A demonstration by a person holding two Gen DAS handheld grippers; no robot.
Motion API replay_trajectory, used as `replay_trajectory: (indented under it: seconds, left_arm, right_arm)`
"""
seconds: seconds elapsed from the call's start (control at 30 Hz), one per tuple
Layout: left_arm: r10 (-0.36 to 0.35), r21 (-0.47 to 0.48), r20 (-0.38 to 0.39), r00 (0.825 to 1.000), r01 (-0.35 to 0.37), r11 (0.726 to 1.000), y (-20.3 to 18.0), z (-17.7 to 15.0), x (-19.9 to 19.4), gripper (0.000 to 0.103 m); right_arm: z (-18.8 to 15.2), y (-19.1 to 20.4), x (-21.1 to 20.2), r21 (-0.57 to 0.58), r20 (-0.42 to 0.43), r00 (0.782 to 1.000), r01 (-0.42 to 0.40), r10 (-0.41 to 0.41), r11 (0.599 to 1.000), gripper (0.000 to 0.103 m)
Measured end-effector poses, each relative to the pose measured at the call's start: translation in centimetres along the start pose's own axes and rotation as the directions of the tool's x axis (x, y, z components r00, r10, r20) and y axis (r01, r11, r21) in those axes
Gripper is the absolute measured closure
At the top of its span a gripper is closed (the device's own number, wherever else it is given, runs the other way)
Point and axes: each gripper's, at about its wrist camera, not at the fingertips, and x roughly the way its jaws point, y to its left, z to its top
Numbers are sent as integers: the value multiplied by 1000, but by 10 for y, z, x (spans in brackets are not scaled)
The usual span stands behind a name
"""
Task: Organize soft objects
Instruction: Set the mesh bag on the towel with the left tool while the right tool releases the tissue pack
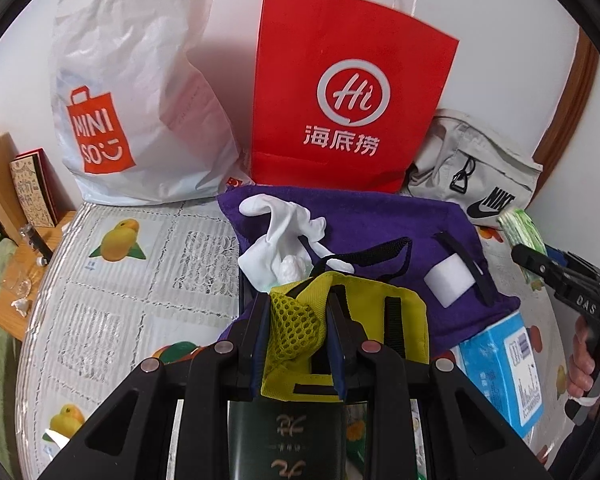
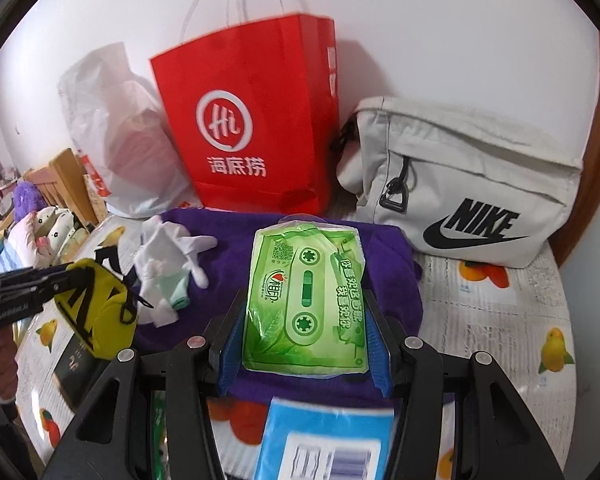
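Note:
My left gripper (image 1: 296, 312) is shut on a yellow pouch (image 1: 348, 332) with mesh and black straps, held over the purple towel (image 1: 360, 220); it also shows in the right wrist view (image 2: 96, 312). My right gripper (image 2: 304, 320) is shut on a green tissue pack (image 2: 306, 300), held above the purple towel (image 2: 228, 264); the pack shows at the right of the left wrist view (image 1: 520, 228). White gloves (image 1: 284, 232) lie crumpled on the towel, also in the right wrist view (image 2: 168, 264). A white foam block (image 1: 448, 280) sits on the towel.
A red paper bag (image 1: 348, 92), a white Miniso plastic bag (image 1: 132, 92) and a grey Nike bag (image 2: 460, 188) stand against the wall. A blue box (image 1: 504, 368) and a dark box (image 1: 288, 440) lie near me on the fruit-print tablecloth (image 1: 140, 280).

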Motion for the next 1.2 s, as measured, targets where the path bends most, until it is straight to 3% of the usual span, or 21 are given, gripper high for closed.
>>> replay_trajectory:
  seconds: [0.2, 0.47, 1.03, 1.13, 1.2]
  left_arm:
    - [-5, -7, -32, 999, 4, 1000, 1, 6, 22, 78]
    - [-1, -28, -51, 999, 0, 1000, 4, 16, 44, 78]
    - [-15, -20, -133, 991, 12, 1000, -5, 25, 88, 78]
    - [-15, -19, -141, 990, 13, 1000, -4, 25, 93, 77]
    - [-20, -20, -144, 989, 18, 1000, -5, 25, 95, 77]
  right_arm:
    - [11, -5, 26, 8, -32, 999, -13, 14, 1000, 51]
    - [28, 1, 68, -88, -103, 995, -10, 1, 996, 51]
    - [27, 6, 143, -127, -277, 961, -31, -5, 991, 51]
    - [27, 5, 147, -119, -304, 953, -38, 0, 992, 48]
    - [27, 5, 146, -123, -302, 953, -38, -1, 992, 40]
